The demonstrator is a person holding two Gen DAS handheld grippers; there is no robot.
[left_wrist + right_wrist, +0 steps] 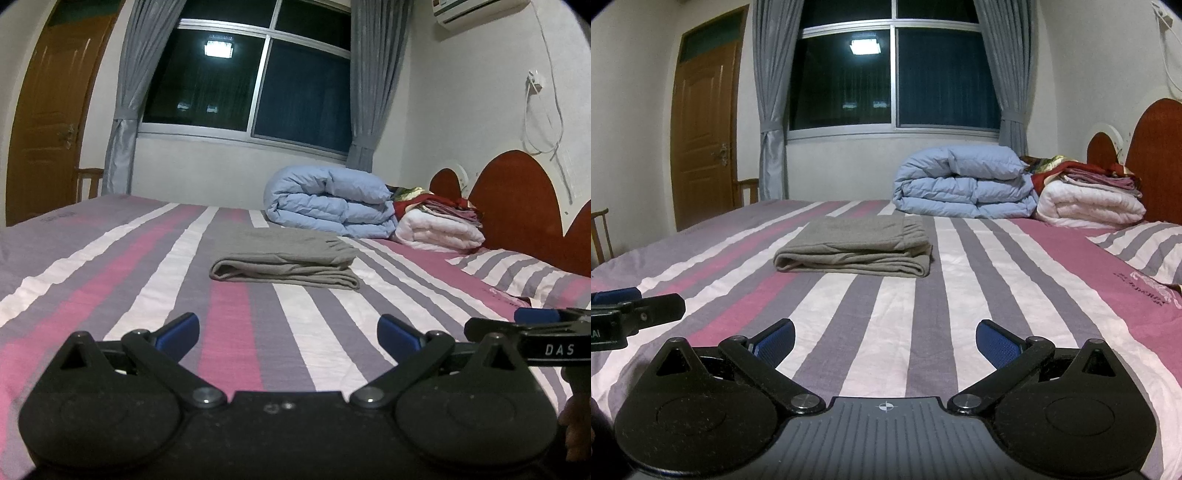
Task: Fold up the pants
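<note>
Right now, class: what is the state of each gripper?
Left gripper: open, holding nothing.
Right gripper: open, holding nothing.

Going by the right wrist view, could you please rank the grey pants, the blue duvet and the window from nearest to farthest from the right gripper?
From the right gripper:
1. Grey pants, folded on the bed, straight ahead.
2. Blue duvet, rolled up behind them, to the right.
3. Window, on the far wall.
</note>
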